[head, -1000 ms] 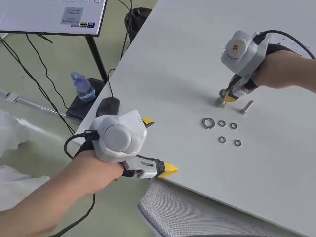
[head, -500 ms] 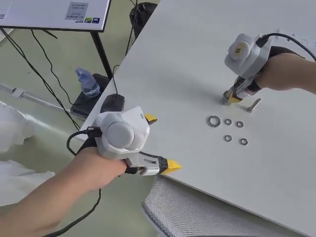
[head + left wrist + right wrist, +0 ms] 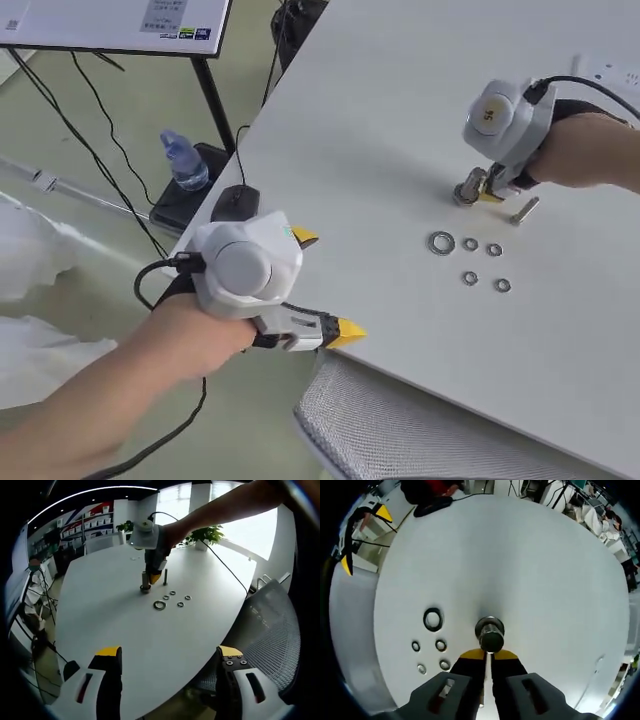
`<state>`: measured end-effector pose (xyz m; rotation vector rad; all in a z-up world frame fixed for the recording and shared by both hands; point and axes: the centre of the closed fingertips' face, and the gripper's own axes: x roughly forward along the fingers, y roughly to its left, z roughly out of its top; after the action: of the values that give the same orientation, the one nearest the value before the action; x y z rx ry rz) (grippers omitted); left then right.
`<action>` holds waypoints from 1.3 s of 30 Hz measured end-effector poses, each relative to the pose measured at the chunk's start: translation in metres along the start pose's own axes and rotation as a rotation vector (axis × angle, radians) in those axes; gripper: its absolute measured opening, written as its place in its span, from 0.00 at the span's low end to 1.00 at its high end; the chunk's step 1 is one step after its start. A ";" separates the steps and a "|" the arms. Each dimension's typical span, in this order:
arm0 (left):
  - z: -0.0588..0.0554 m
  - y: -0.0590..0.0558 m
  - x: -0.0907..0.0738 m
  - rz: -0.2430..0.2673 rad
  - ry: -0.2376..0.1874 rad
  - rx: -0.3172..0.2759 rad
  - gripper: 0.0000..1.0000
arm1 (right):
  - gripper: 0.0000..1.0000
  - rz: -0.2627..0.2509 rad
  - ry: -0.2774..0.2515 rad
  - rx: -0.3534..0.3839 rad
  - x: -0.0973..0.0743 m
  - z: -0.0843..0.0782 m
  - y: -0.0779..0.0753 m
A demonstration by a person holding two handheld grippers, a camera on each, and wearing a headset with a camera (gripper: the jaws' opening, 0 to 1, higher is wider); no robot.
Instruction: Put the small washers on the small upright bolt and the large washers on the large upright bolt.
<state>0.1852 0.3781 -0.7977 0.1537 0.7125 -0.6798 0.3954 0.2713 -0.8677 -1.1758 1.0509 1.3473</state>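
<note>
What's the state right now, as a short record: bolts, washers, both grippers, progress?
large bolt: upright on the table, no washer on it
small bolt: close beside the large bolt, looks upright, bare
large washer: one, flat on the table
small washers: four, flat, clustered next to the large washer
right gripper: jaws together, tips right by the large bolt; contact unclear
left gripper: open, empty, at the table's near edge
progress: no washer placed yet

Bare counter (image 3: 370, 150) is lying open from its near edge to the washers (image 3: 469, 244), while the right gripper (image 3: 486, 193) and large bolt (image 3: 467, 187) are crowding their far side.
</note>
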 end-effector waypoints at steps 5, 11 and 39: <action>0.000 -0.002 0.002 -0.004 0.004 0.003 0.76 | 0.08 0.005 0.010 0.016 -0.003 -0.001 0.003; 0.003 -0.003 0.001 -0.004 0.001 0.005 0.76 | 0.10 -0.002 0.003 0.024 -0.004 0.001 0.007; 0.010 -0.010 -0.003 -0.021 -0.006 0.021 0.76 | 0.27 0.021 -0.080 0.070 -0.035 0.021 0.009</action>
<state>0.1826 0.3683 -0.7873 0.1636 0.7018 -0.7075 0.3848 0.2866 -0.8301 -1.0543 1.0470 1.3521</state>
